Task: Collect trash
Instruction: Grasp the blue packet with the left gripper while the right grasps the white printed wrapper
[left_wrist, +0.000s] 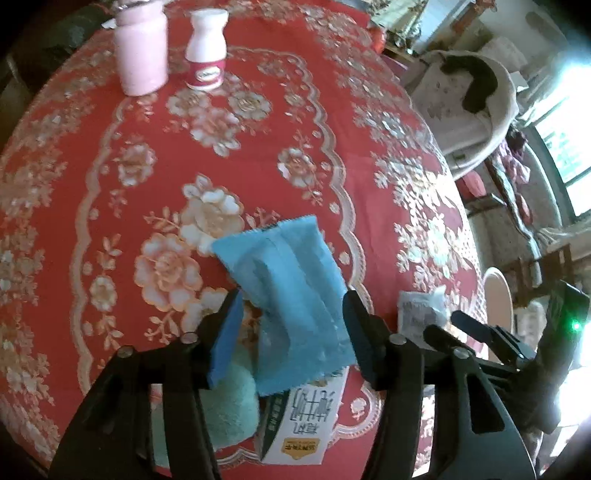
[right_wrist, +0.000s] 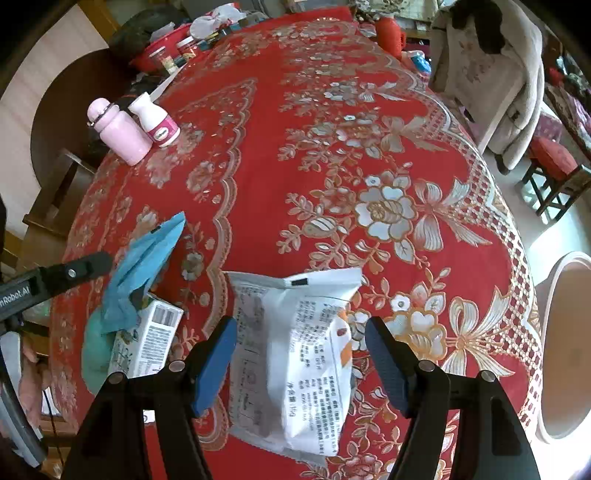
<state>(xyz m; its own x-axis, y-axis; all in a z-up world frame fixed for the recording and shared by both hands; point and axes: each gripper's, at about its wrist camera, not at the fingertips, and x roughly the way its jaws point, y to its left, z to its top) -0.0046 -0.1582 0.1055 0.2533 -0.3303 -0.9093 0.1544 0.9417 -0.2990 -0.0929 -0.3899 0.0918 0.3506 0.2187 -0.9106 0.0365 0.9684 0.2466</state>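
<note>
A blue wrapper (left_wrist: 288, 280) lies tilted over a milk carton (left_wrist: 295, 417) and a teal soft thing (left_wrist: 229, 406) on the red flowered tablecloth (left_wrist: 147, 147). My left gripper (left_wrist: 291, 325) is open around the wrapper; cloth shows between its left pad and the wrapper. In the right wrist view the blue wrapper (right_wrist: 144, 266) leans on the carton (right_wrist: 147, 339) beside one left finger (right_wrist: 88, 266). A white printed snack packet (right_wrist: 295, 350) sits between the fingers of my right gripper (right_wrist: 301, 354), which is open, with a thin gap at its right pad.
A pink bottle (right_wrist: 118, 129) and a white bottle with a pink label (right_wrist: 157, 118) stand at the far left. A round white-rimmed container (right_wrist: 554, 332) sits below the table's right edge. Beyond it are a chair draped with a coat (right_wrist: 491, 74) and a red stool (right_wrist: 554, 162).
</note>
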